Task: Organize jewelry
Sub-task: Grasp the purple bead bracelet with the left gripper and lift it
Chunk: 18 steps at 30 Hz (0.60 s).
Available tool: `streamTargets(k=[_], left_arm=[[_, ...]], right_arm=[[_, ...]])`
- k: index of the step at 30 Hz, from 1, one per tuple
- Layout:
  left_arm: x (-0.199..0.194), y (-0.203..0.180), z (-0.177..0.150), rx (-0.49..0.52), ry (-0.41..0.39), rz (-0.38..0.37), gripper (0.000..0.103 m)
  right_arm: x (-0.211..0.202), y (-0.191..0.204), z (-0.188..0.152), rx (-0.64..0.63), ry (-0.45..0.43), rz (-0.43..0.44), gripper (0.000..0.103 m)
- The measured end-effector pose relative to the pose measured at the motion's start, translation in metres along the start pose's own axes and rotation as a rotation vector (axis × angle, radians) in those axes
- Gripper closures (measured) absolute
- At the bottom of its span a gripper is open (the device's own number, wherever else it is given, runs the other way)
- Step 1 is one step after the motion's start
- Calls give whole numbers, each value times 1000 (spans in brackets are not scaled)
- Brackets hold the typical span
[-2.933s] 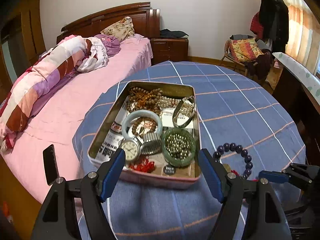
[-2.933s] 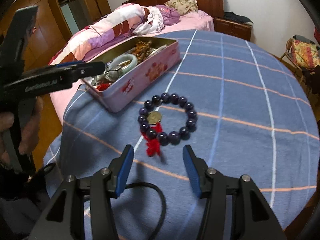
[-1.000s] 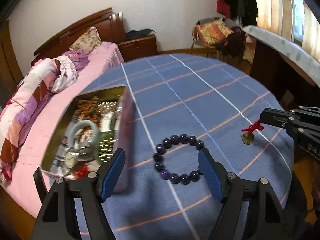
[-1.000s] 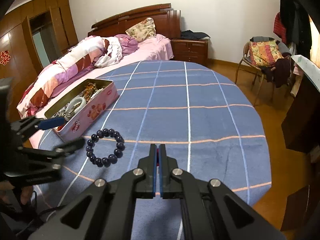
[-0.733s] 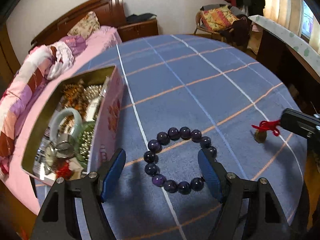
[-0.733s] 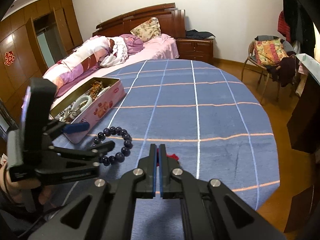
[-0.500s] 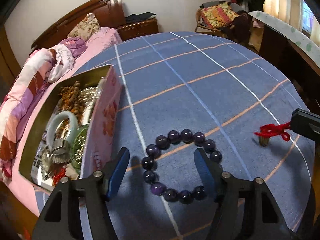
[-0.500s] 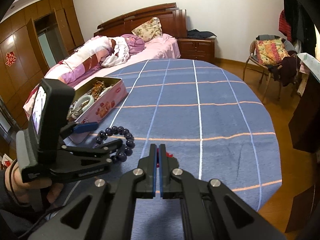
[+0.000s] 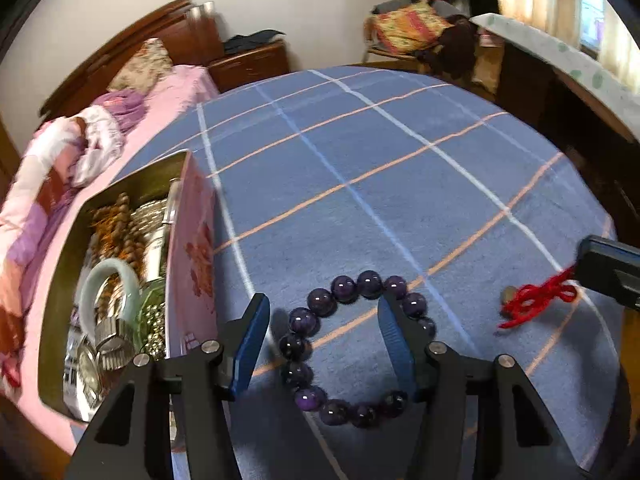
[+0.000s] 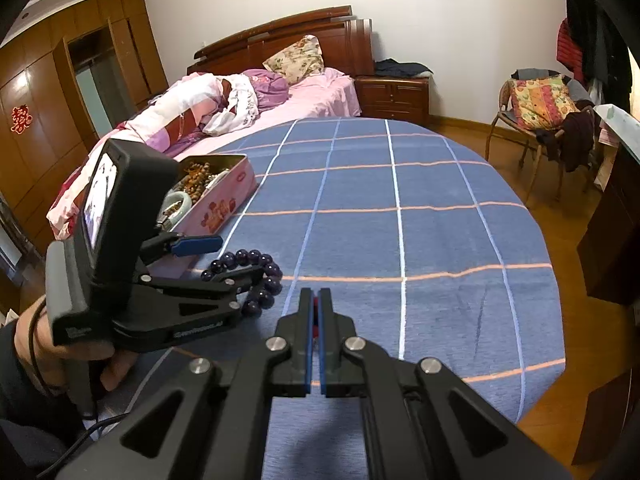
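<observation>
A dark purple bead bracelet [image 9: 344, 344] lies on the blue checked tablecloth [image 9: 360, 168]. My left gripper [image 9: 320, 320] is open and low over it, one finger left of the ring and one on its right side. The bracelet also shows in the right wrist view [image 10: 256, 276]. My right gripper [image 10: 315, 312] is shut on a red cord [image 9: 540, 300] with a small brass charm [image 9: 509, 294], held just above the cloth to the right of the bracelet. A pink tin [image 9: 196, 240] full of jewelry stands at the left.
The tin holds a jade bangle [image 9: 108, 276], a watch [image 9: 92, 364], wooden beads [image 9: 116, 220] and a green bangle. A bed [image 10: 280, 92] lies beyond the table's left edge. A chair [image 10: 536, 112] with clothes stands at the far right.
My left gripper has moved from the tin to the bracelet and come down over it, jaws a little narrower. My right gripper has shut on the red cord and lifted it away to the right.
</observation>
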State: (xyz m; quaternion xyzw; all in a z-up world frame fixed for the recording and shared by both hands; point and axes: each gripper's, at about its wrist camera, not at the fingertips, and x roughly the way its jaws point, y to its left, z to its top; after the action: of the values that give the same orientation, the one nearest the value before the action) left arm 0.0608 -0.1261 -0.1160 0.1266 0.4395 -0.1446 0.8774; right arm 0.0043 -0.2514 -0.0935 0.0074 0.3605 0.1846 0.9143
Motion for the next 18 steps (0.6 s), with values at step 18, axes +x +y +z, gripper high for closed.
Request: streamTargets(k=[18], left_arm=[[-4,-16,2,-64,49,-133,51]], right_arm=[[-4,0,1,8,-8,-3,100]])
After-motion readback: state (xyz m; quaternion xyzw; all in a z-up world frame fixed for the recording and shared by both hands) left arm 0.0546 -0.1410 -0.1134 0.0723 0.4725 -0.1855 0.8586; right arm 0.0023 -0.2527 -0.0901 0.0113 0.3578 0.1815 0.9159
